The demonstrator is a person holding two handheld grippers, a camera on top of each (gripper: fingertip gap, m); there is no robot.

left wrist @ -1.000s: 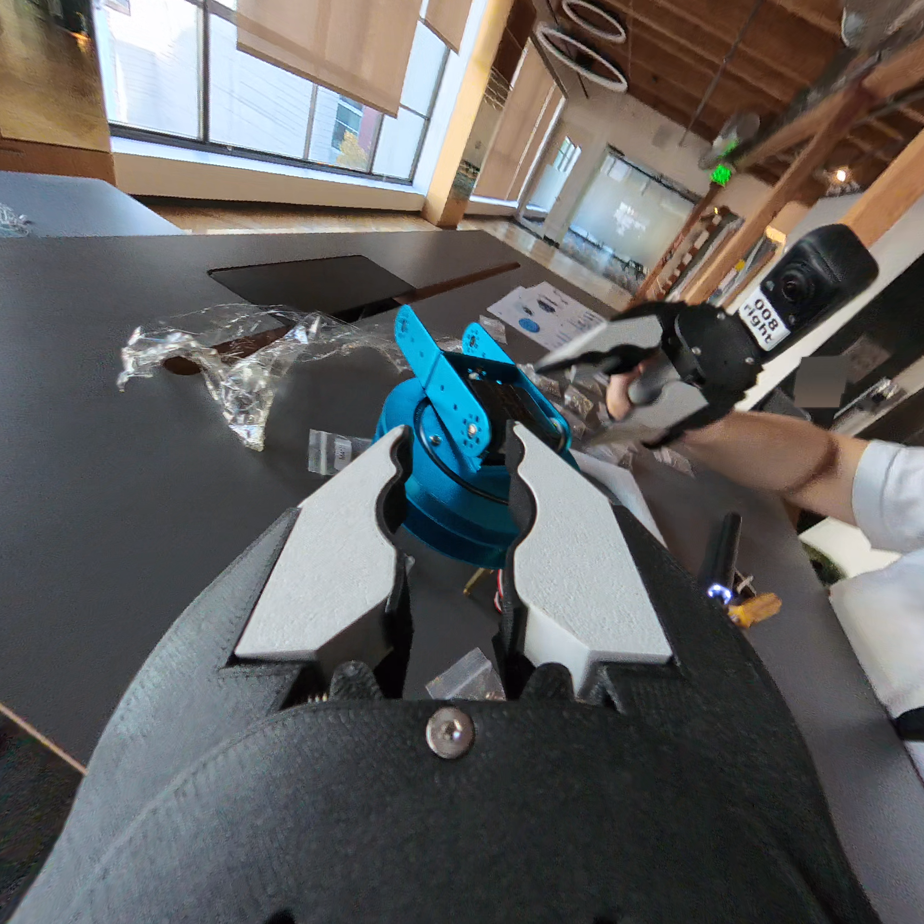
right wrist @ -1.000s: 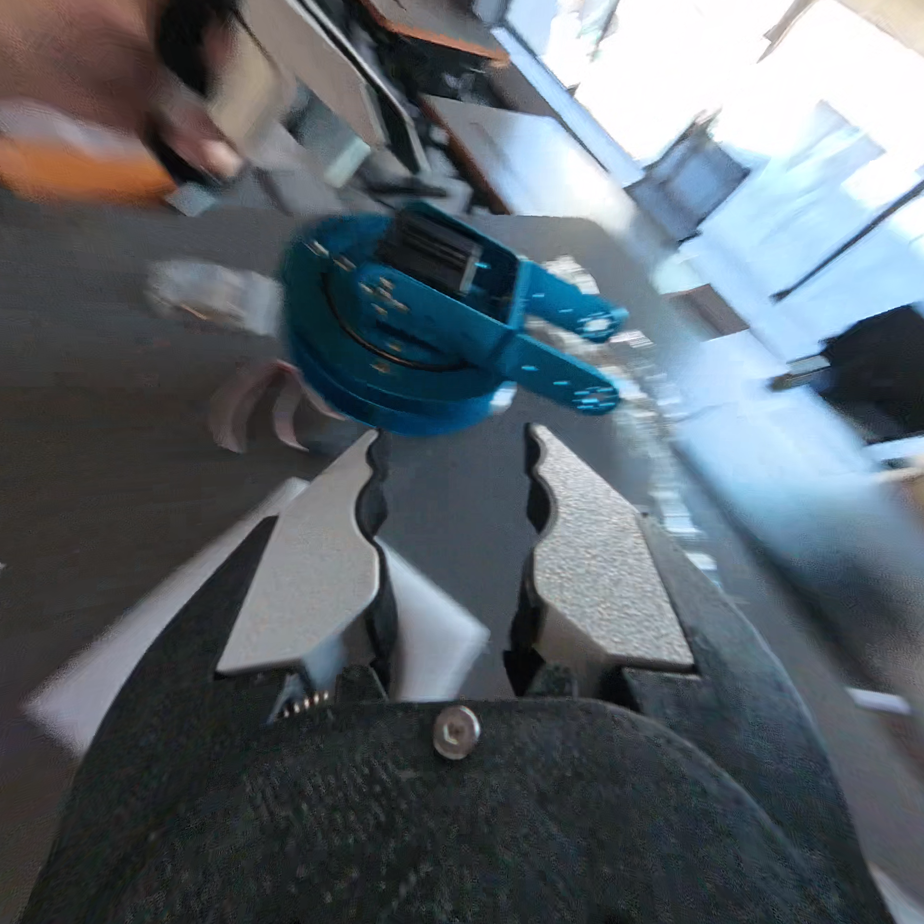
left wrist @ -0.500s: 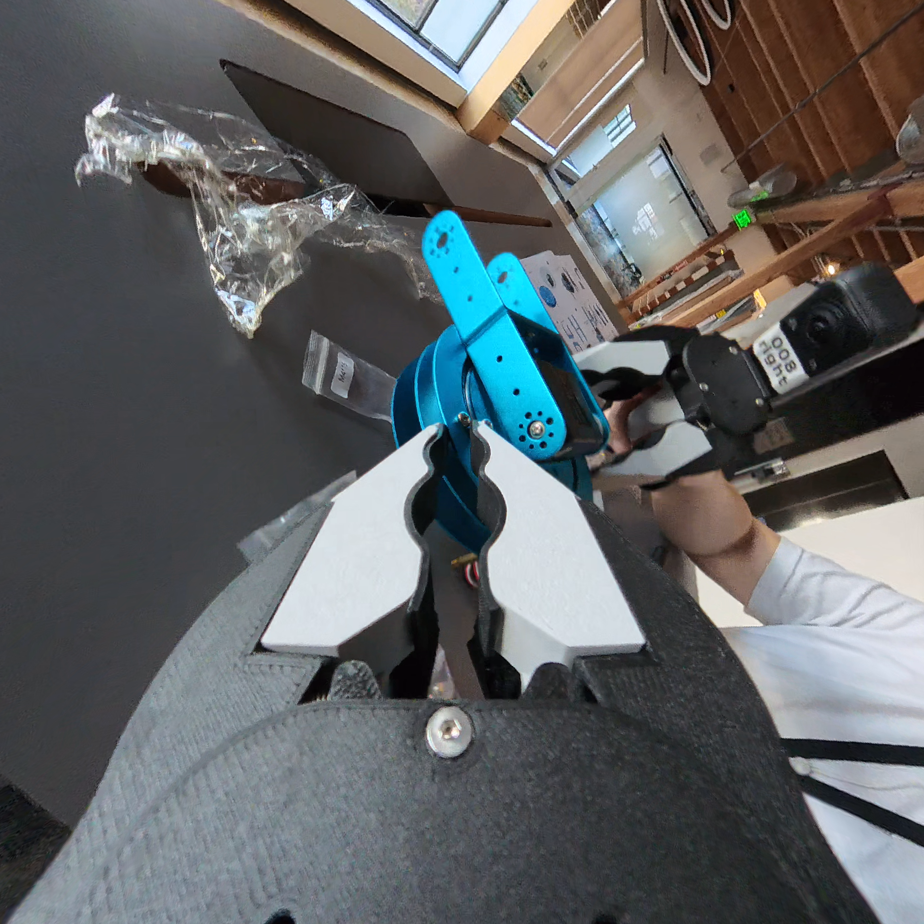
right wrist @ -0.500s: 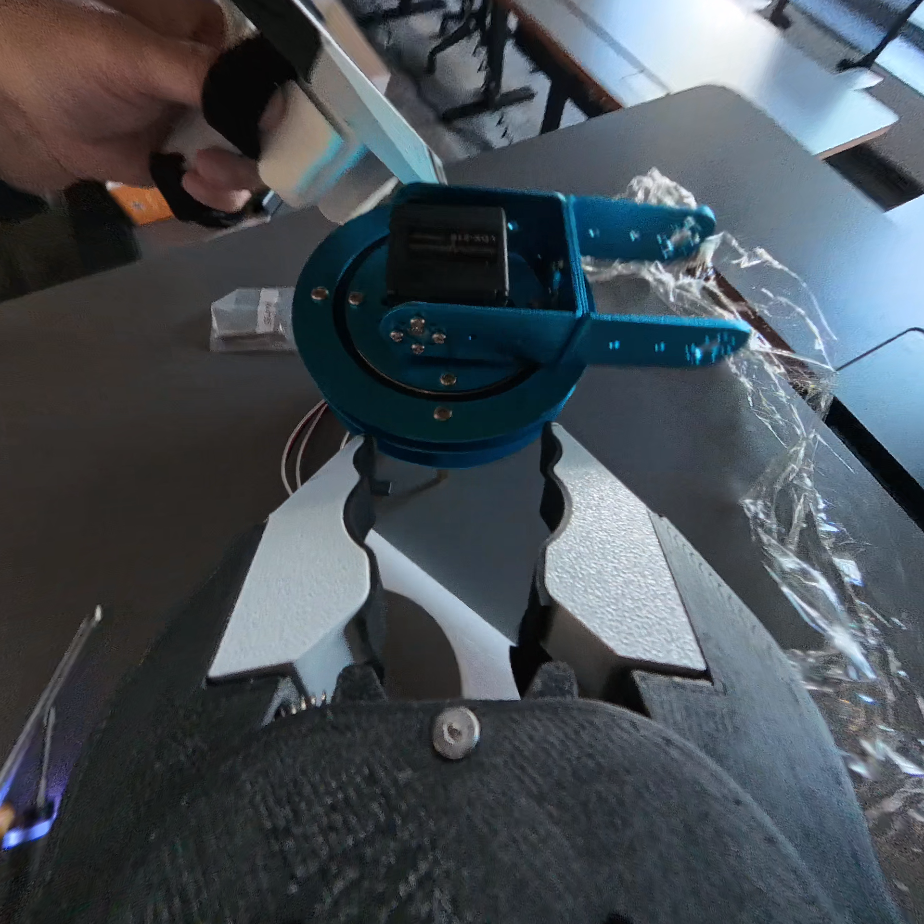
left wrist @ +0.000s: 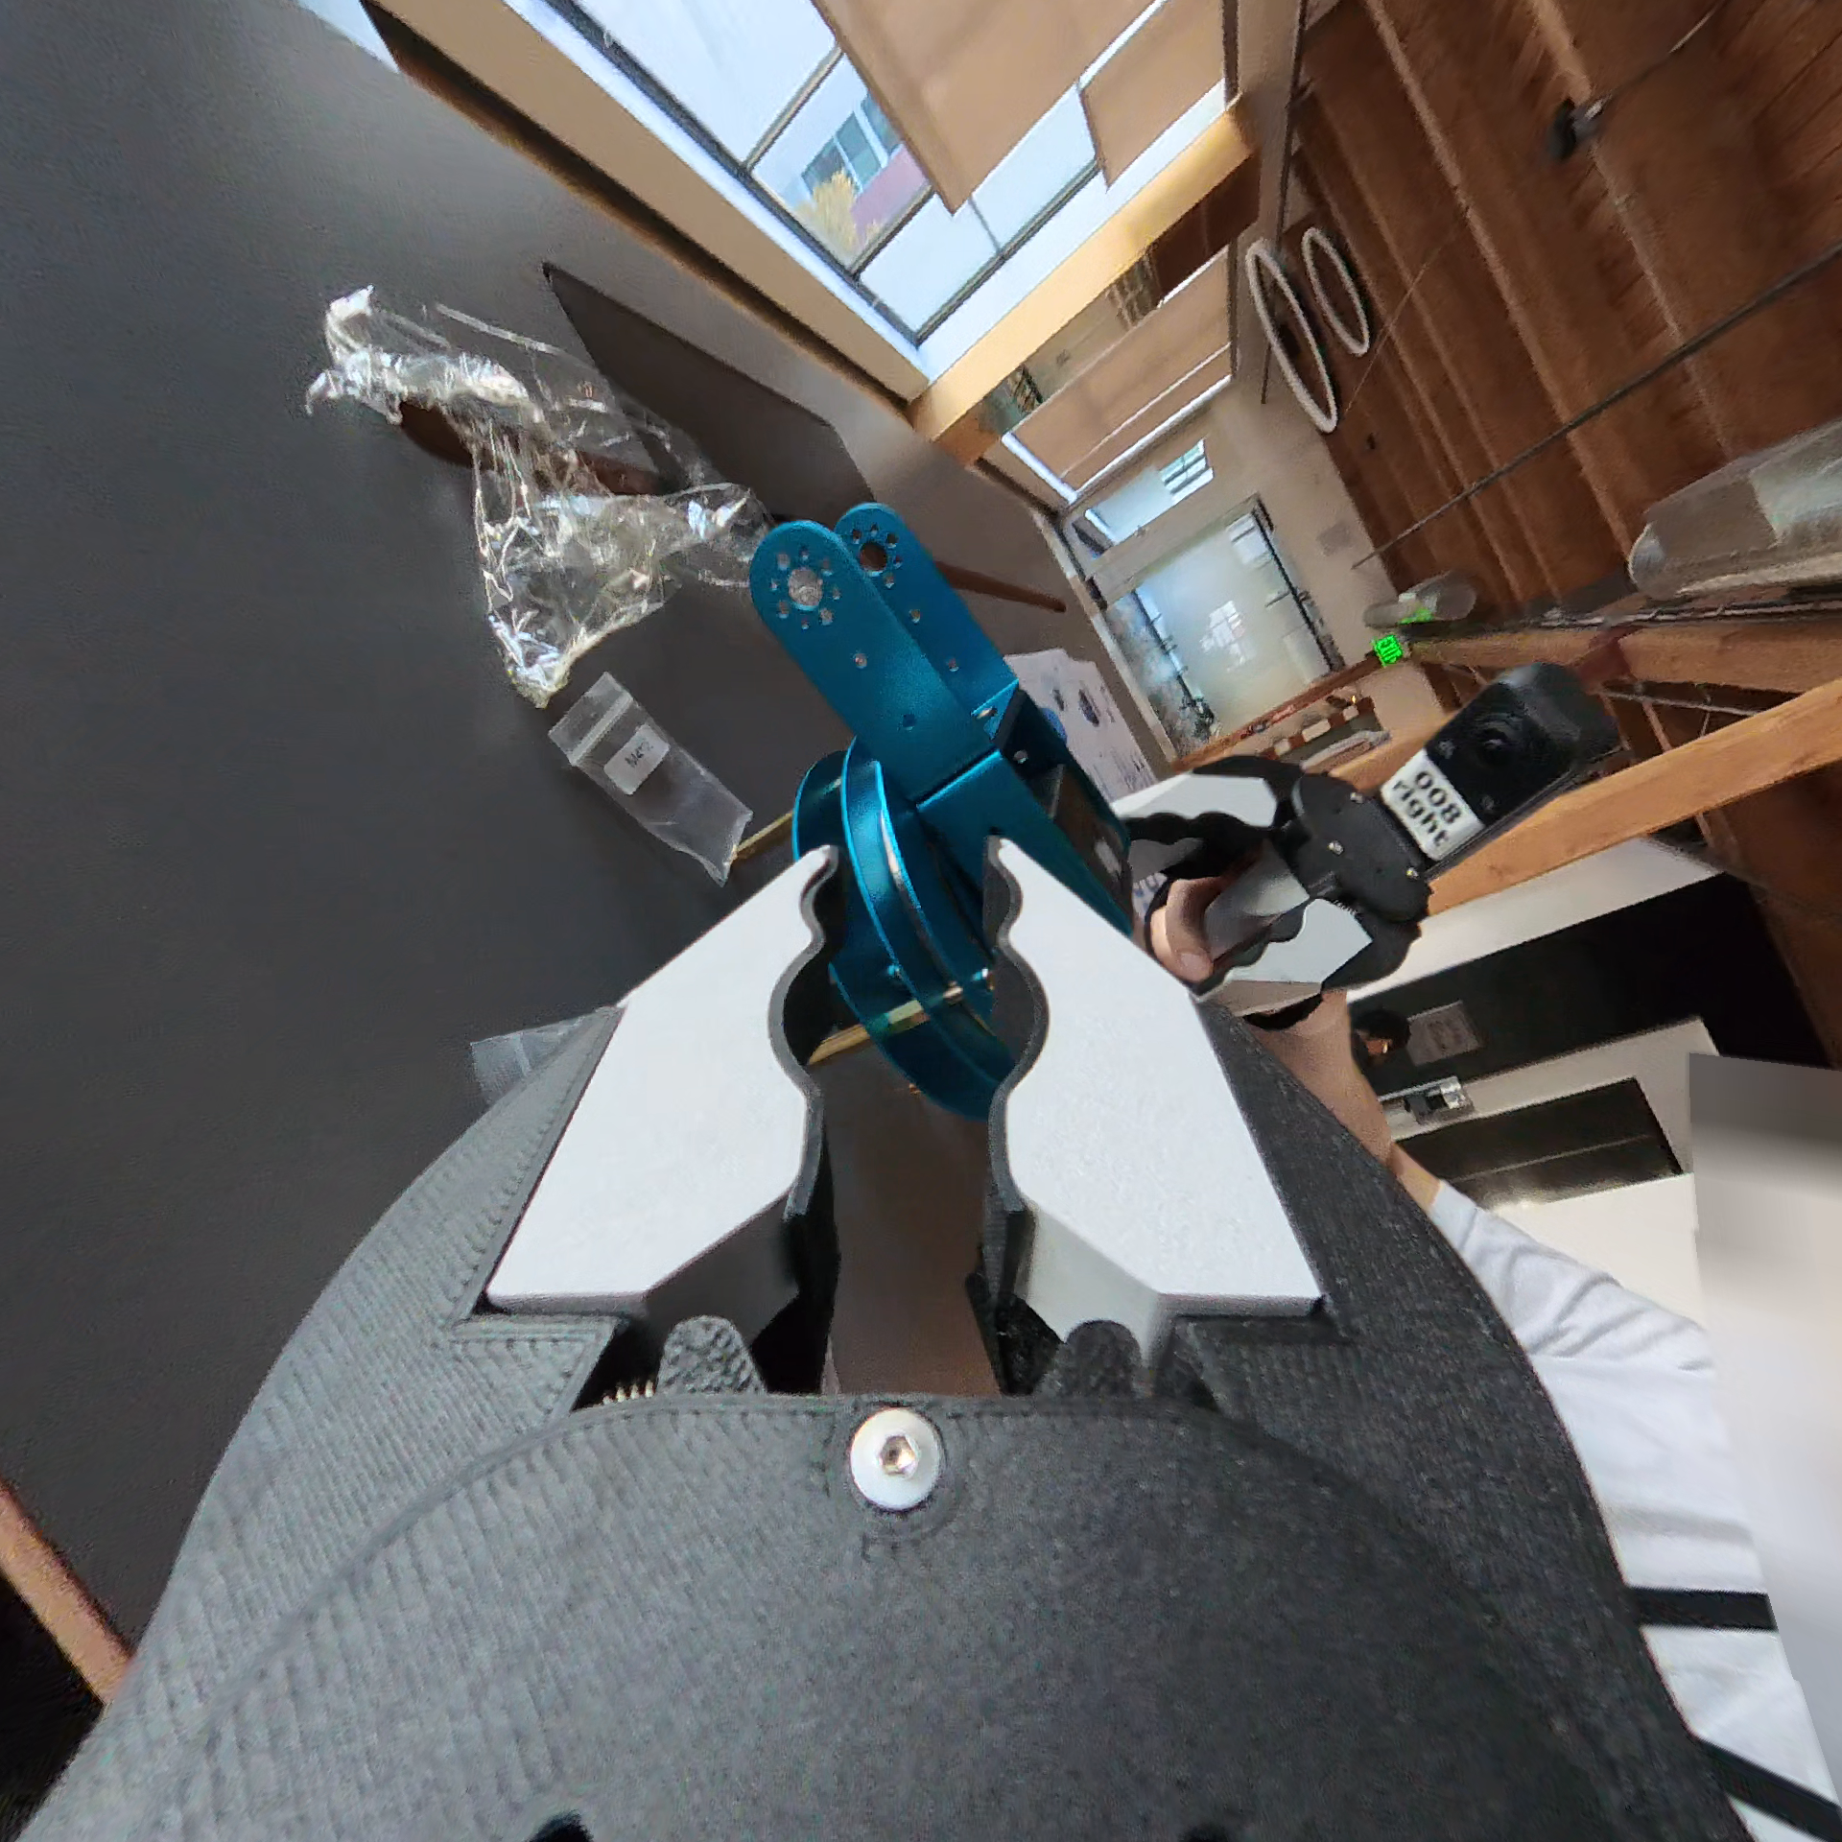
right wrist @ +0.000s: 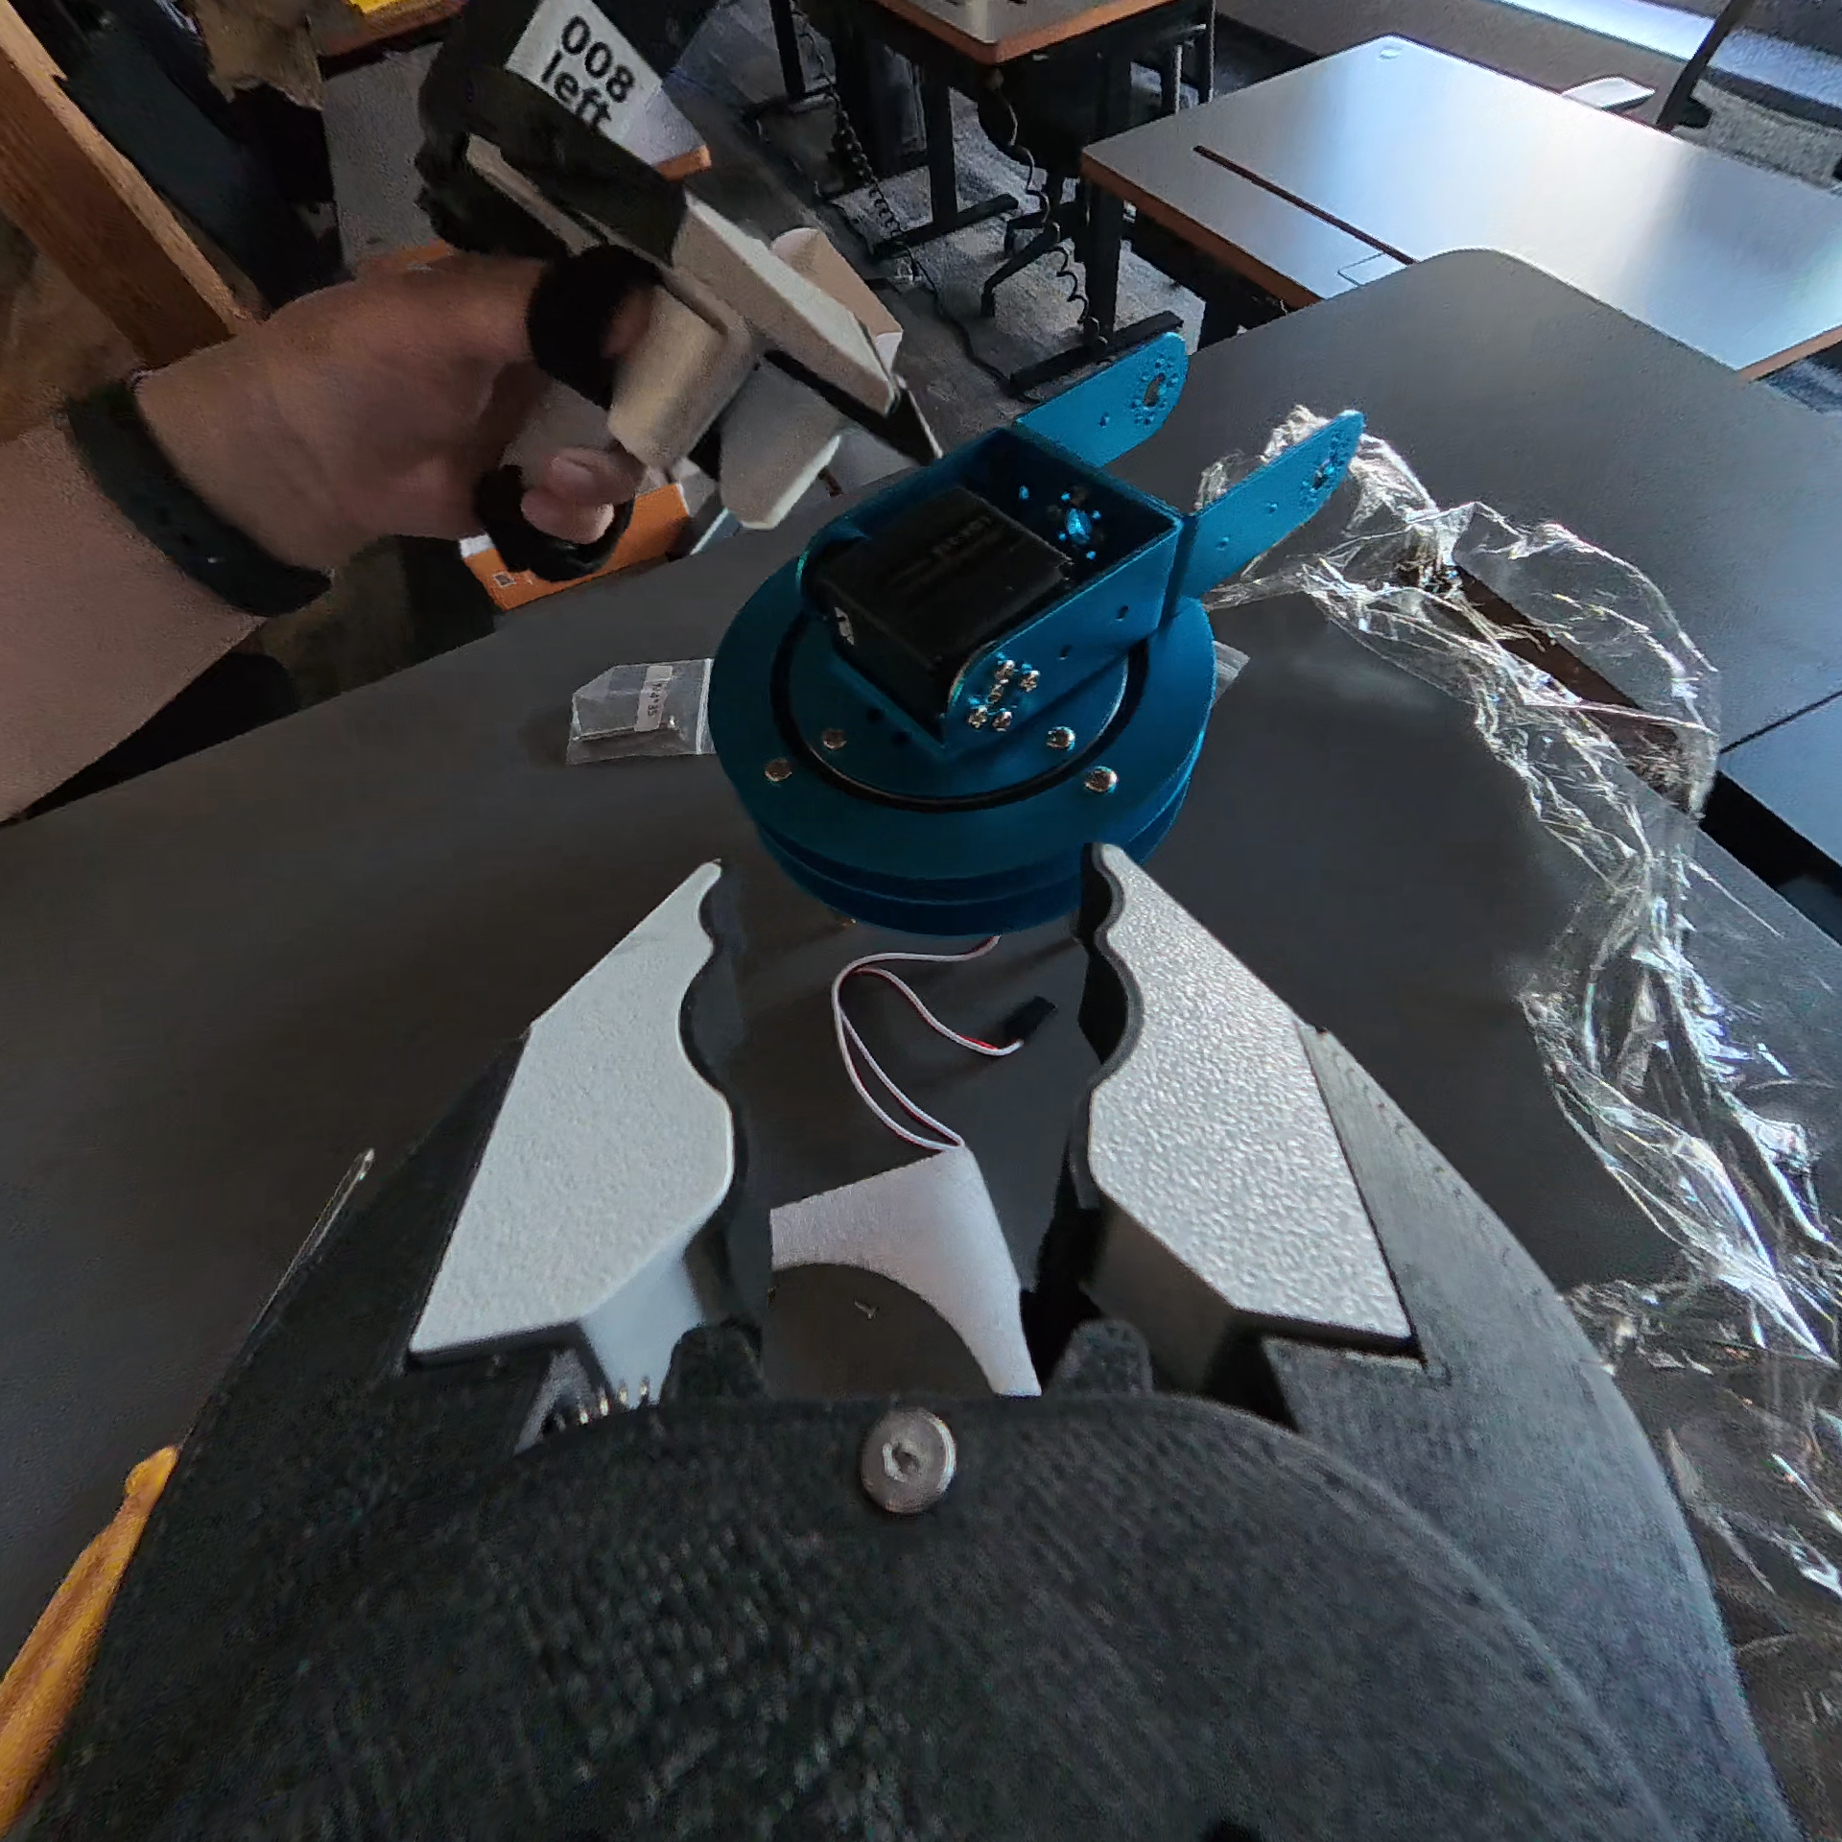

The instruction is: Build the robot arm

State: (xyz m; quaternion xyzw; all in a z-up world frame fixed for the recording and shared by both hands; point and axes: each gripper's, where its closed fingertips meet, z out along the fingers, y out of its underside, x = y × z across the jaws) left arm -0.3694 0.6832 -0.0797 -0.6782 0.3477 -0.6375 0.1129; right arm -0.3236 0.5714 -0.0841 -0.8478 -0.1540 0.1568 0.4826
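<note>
A blue metal turntable base (right wrist: 957,797) with a black servo (right wrist: 927,588) in a blue bracket stands on the dark table (right wrist: 299,947). Its two bracket arms (left wrist: 867,678) stick up. My left gripper (left wrist: 907,862) is open, and its fingertips straddle the rim of the base (left wrist: 897,937) without clamping it. In the right wrist view the left gripper (right wrist: 827,449) sits at the far side of the base. My right gripper (right wrist: 907,867) is open and empty, with its tips at the near rim. It also shows in the left wrist view (left wrist: 1156,902).
A white, red and black servo wire (right wrist: 897,1047) lies between my right fingers. Crumpled clear plastic wrap (right wrist: 1595,797) lies right of the base. A small zip bag (right wrist: 638,713) lies left of it. A printed sheet (left wrist: 1076,698) lies beyond. Other desks (right wrist: 1495,169) stand behind. Left tips to right tips: about 12 cm.
My left jaws, narrow on the base half a second ago, have spread apart. The base has gone from tilted up to standing on the table. The right gripper stays open by it.
</note>
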